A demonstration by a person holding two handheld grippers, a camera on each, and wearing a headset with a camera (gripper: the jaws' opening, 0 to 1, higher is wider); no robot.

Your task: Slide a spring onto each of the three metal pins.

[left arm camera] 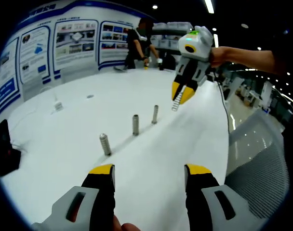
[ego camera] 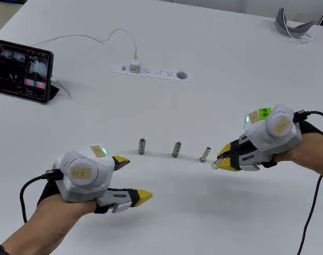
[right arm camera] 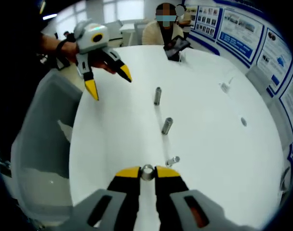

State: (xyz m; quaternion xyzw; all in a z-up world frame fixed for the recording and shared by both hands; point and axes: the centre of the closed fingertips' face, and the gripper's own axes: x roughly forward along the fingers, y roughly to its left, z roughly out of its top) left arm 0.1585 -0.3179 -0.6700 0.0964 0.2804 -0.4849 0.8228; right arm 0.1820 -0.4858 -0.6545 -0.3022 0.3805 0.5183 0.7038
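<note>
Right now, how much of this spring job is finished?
The left pin and middle pin look already sleeved with springs. The right claw is shut on a third spring, close beside the bare right pin; sliding it on is what remains. The left claw hangs open, holding nothing.

Three pins [ego camera: 205,154] — two carrying one spring [ego camera: 176,149] each, plus a third spring apart. One tablet [ego camera: 20,69], one power strip [ego camera: 151,71].
</note>
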